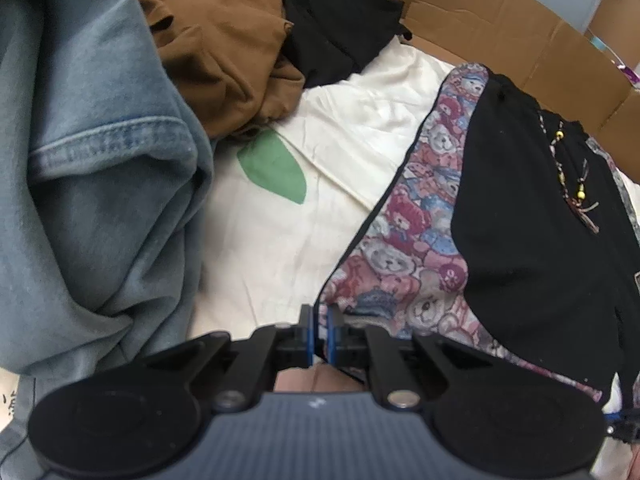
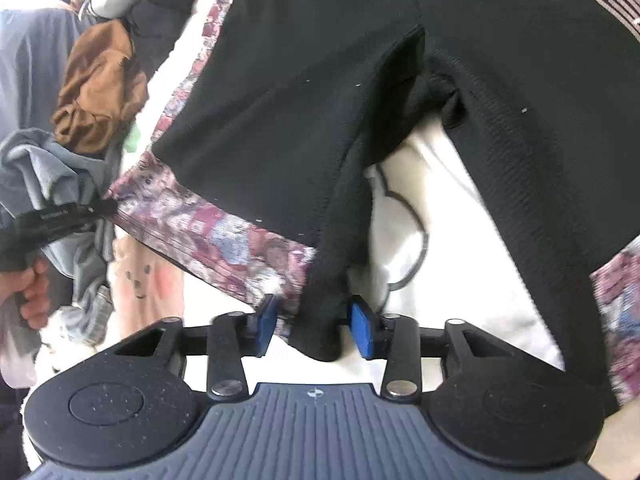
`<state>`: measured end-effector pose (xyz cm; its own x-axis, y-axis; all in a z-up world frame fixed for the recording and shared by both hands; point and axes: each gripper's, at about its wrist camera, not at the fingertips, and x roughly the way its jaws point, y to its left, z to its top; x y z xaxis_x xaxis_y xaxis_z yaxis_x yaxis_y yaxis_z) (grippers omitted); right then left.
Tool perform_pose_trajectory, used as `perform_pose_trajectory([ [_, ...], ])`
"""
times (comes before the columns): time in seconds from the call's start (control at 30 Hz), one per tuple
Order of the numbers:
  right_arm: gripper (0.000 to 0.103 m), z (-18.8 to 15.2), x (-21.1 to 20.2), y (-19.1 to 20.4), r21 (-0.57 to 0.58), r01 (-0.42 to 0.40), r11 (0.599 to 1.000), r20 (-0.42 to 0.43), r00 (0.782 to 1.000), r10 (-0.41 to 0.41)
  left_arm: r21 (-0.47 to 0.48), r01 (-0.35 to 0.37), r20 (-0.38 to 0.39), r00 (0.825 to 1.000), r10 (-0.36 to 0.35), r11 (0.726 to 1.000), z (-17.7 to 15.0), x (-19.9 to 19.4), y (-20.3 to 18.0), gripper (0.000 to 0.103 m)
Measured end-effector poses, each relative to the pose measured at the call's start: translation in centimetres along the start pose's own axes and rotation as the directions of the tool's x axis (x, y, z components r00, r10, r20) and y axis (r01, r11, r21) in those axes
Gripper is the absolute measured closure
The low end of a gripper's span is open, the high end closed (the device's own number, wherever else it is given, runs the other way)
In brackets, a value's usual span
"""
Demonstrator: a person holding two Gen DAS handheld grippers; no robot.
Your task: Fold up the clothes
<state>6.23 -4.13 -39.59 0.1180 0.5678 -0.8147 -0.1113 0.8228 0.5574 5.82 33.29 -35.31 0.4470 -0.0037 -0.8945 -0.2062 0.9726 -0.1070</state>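
Observation:
Black shorts with teddy-bear print side panels [image 1: 516, 220] lie spread on a cream sheet [image 1: 280, 240]. My left gripper [image 1: 320, 334] is shut on the bear-print hem corner of the shorts at the bottom centre. In the right wrist view the shorts [image 2: 320, 100] fill the upper frame. My right gripper [image 2: 316, 326] is partly open, its blue pads on either side of the black inner edge of a leg [image 2: 324, 320]. The left gripper [image 2: 60, 216] shows at the left, holding the printed hem.
A light blue denim garment [image 1: 88, 160] is heaped at the left, with brown [image 1: 224, 48] and black [image 1: 340, 24] clothes behind it. A cardboard wall [image 1: 520, 28] runs along the back right. The sheet has a green leaf print [image 1: 276, 168].

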Motion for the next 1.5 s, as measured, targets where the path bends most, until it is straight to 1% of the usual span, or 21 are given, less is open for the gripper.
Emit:
perform_pose_trajectory([
  [0.03,0.100,0.1,0.0,0.1,0.005,0.001,1.000,-0.007,1.000,-0.001,0.003,0.004,0.001,1.000,-0.004,1.000,0.0,-0.4,-0.1,0.096],
  [0.23,0.101,0.8,-2.3,0.3,0.051,-0.033,0.998,-0.033,0.999,0.035,0.015,0.030,0.011,0.999,-0.030,0.999,0.6,-3.0,-0.9,0.096],
  [0.33,0.102,0.9,-3.4,0.5,0.056,-0.048,0.997,-0.056,0.997,0.052,0.017,0.038,0.021,0.999,-0.038,0.999,1.0,-4.4,-1.4,0.096],
  [0.5,0.102,0.6,-4.4,-0.6,0.137,-0.124,0.983,-0.088,0.987,0.137,-0.031,0.055,0.018,0.998,-0.054,0.998,1.3,-5.5,-1.2,0.096],
  [0.6,0.102,0.5,-4.1,-1.1,0.154,-0.143,0.978,-0.103,0.982,0.160,-0.041,0.050,0.006,0.999,-0.050,0.998,1.2,-5.1,-0.9,0.097],
  [0.67,0.102,0.3,-3.6,-1.4,0.153,-0.138,0.978,-0.112,0.981,0.156,-0.066,0.054,-0.008,0.998,-0.055,0.996,1.1,-4.5,-0.3,0.097],
  [0.7,0.102,0.2,-3.2,-1.5,0.155,-0.127,0.980,-0.115,0.983,0.145,-0.063,0.044,-0.014,0.999,-0.045,0.997,1.1,-4.0,-0.1,0.097],
  [0.77,0.102,0.1,-2.1,-1.7,0.160,-0.089,0.983,-0.118,0.987,0.108,-0.046,0.023,-0.025,0.999,-0.025,0.999,0.8,-2.9,0.0,0.097],
  [0.87,0.102,-0.3,-0.8,-1.6,0.146,-0.019,0.989,-0.108,0.994,0.035,-0.039,0.032,-0.034,0.999,-0.034,0.999,0.3,-1.1,0.0,0.097],
  [0.93,0.101,-0.5,-0.5,-1.4,0.138,0.002,0.990,-0.090,0.996,0.010,-0.035,0.039,-0.039,0.998,-0.040,0.999,0.0,0.1,0.0,0.096],
  [1.03,0.093,-0.7,-0.6,-1.1,0.107,0.026,0.994,-0.050,0.999,-0.020,-0.045,0.050,-0.034,0.998,-0.052,0.998,-0.1,1.0,0.4,0.096],
  [1.07,0.082,-0.8,-0.5,-1.0,0.107,0.018,0.994,-0.042,0.999,-0.013,-0.056,0.050,-0.037,0.998,-0.053,0.997,-0.2,1.3,0.6,0.096],
  [1.1,0.062,-0.9,-0.4,-1.1,0.116,-0.001,0.993,-0.038,0.999,0.005,-0.065,0.050,-0.041,0.998,-0.053,0.997,-0.3,1.5,0.9,0.096],
  [1.17,0.052,-1.0,-0.1,-1.2,0.129,-0.034,0.991,-0.032,0.999,0.039,-0.066,0.047,-0.047,0.998,-0.051,0.997,-0.3,1.7,1.1,0.096],
  [1.23,0.051,-1.1,0.3,-1.1,0.141,-0.043,0.989,-0.028,0.998,0.047,-0.063,0.048,-0.049,0.998,-0.051,0.997,-0.6,1.7,1.1,0.096],
  [1.33,0.051,-1.1,0.9,-1.7,0.181,-0.054,0.982,-0.014,0.998,0.058,-0.058,0.046,-0.051,0.997,-0.049,0.997,-0.8,1.5,1.1,0.096],
  [1.37,0.053,-1.2,1.0,-2.0,0.194,-0.066,0.979,-0.007,0.998,0.069,-0.055,0.046,-0.053,0.997,-0.049,0.997,-0.8,1.5,1.1,0.096],
  [1.4,0.072,-1.3,1.1,-2.2,0.200,-0.075,0.977,-0.008,0.997,0.078,-0.049,0.047,-0.056,0.997,-0.049,0.998,-0.9,1.3,1.0,0.096],
  [1.43,0.088,-1.3,1.2,-2.3,0.204,-0.076,0.976,-0.016,0.997,0.081,-0.037,0.045,-0.062,0.997,-0.047,0.998,-1.0,1.2,1.0,0.096],
  [1.47,0.100,-1.4,1.3,-2.5,0.211,-0.084,0.974,-0.023,0.996,0.090,-0.025,0.043,-0.068,0.997,-0.044,0.999,-1.0,1.1,0.9,0.096],
  [1.5,0.100,-1.5,1.3,-2.8,0.219,-0.096,0.971,-0.029,0.994,0.105,-0.019,0.041,-0.069,0.997,-0.042,0.999,-1.0,0.8,0.9,0.096],
])
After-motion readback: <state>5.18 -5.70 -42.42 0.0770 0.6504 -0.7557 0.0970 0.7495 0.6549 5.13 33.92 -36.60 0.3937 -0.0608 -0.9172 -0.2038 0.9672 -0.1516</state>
